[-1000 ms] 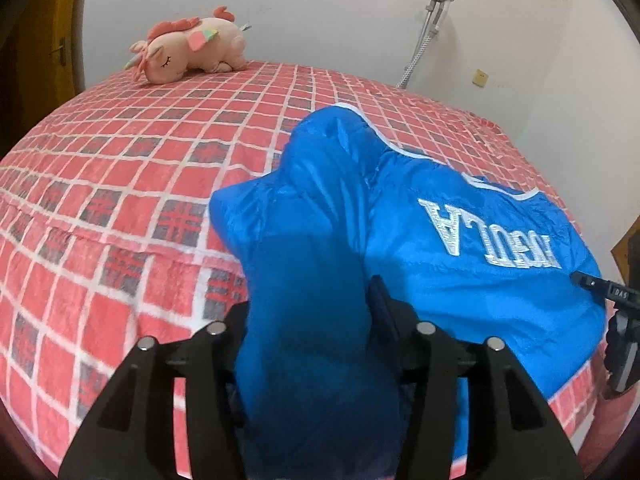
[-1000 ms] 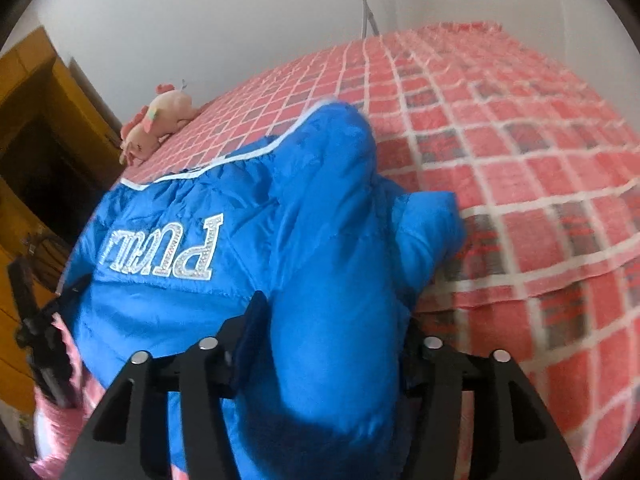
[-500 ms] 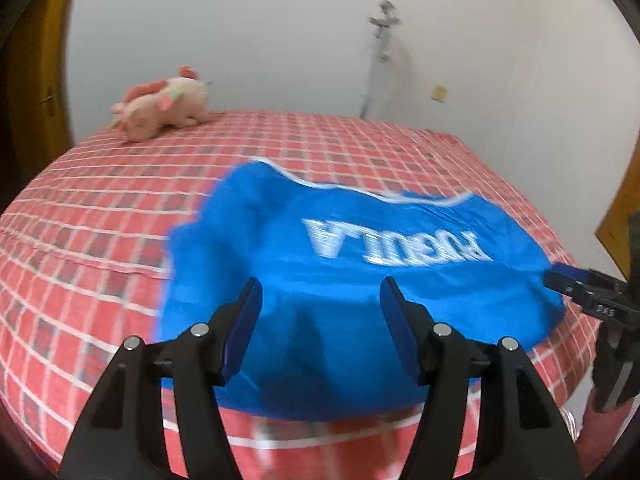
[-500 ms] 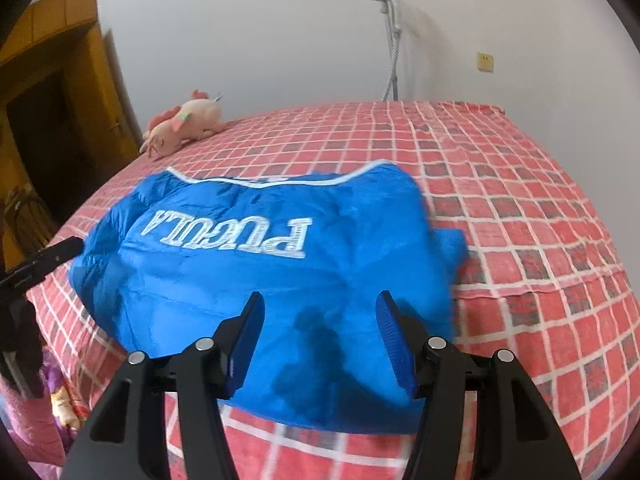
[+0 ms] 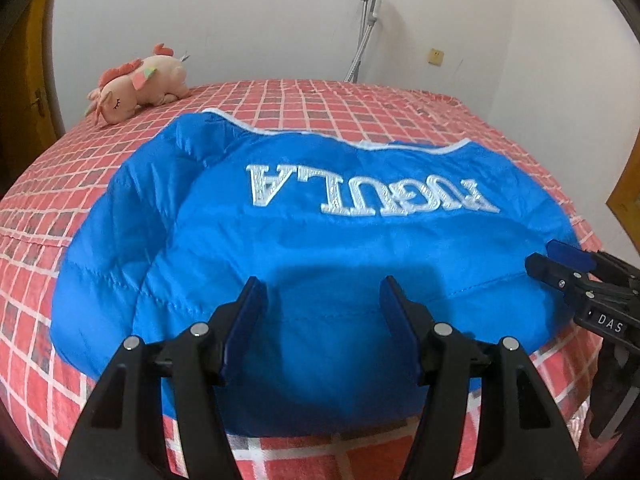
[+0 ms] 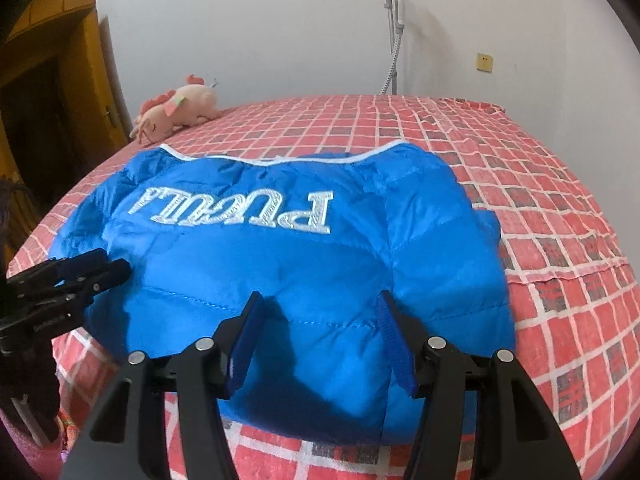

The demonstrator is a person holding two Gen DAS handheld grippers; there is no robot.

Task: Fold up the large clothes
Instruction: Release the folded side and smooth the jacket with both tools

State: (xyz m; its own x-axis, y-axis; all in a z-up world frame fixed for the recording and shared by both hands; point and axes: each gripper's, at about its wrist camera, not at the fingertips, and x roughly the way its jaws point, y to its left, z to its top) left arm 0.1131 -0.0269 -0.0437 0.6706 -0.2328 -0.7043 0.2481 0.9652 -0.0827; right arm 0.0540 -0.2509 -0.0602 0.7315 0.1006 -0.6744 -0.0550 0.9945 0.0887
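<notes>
Folded blue puffer jacket (image 5: 320,240) on a red checked bed (image 5: 60,184), white lettering up; left gripper (image 5: 322,312) and right gripper (image 6: 318,320) both spread wide, apparently empty.

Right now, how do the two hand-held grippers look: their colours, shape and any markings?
Both look the same. The left hand-held gripper and the right hand-held gripper have glossy black angular link arms joined by round silver pivot bolts. Each ends in two flat fingers with blue ribbed pads. Seen from the left wrist view, the right one carries small white lettering "DAS". No cables or sleeves are visible.
</notes>
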